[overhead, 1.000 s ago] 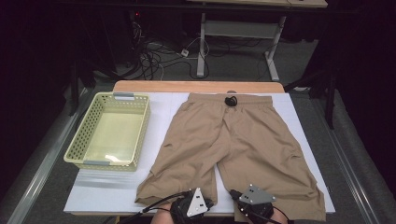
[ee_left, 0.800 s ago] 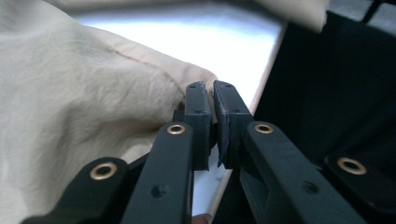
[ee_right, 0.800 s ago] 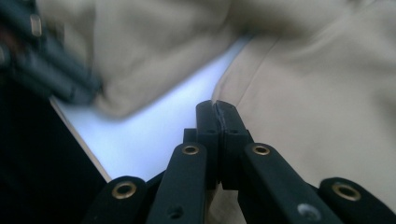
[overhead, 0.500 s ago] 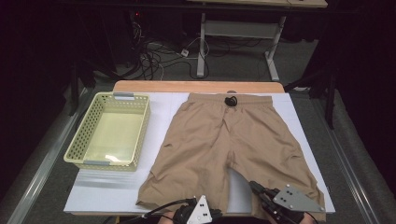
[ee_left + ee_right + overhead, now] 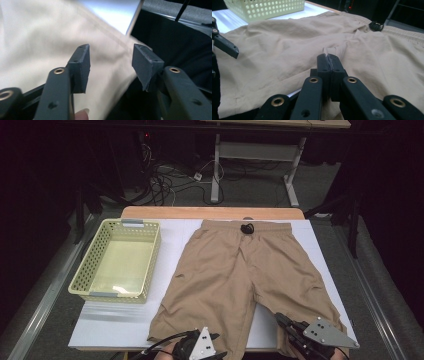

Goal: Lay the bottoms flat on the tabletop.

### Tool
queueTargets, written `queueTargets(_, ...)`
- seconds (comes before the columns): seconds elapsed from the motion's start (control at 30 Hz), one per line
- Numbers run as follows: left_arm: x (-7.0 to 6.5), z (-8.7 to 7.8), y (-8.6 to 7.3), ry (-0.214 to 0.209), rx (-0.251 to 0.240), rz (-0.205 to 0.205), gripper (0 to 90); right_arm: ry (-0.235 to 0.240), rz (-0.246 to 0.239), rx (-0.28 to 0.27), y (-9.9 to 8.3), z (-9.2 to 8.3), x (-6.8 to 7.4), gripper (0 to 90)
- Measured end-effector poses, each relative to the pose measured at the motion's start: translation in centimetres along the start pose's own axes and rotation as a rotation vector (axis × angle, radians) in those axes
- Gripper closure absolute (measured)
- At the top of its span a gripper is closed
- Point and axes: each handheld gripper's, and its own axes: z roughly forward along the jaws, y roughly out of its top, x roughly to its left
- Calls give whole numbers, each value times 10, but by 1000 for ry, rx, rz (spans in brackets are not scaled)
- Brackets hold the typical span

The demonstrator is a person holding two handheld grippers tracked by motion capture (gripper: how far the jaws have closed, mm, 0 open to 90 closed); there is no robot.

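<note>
Now | left gripper (image 5: 111, 60) jaws just opened, empty | right gripper (image 5: 329, 62) jaws closed, empty | grab both hems of tan fabric shorts (image 5: 240, 280) at near table edge evenly

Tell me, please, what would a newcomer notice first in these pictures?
A pair of tan fabric shorts lies spread flat across the white table top, waistband at the far edge. Left of it sits an empty pale yellow perforated plastic basket.

A wooden table (image 5: 150, 212) carries a white board (image 5: 115, 325); on the board lie tan shorts (image 5: 240, 280), spread flat, and a pale green basket (image 5: 85, 270) well to their left
</note>
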Motion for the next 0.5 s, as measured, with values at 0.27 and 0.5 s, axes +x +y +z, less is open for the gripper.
queueTargets(0.27, 9, 25, -17, 32, 0, -37, 722, 27, -22, 25, 3, 10, 9, 900)
queueTargets(0.5, 3, 13, -18, -81, -28, -53, 881, 35, -27, 30, 1, 9, 11, 900)
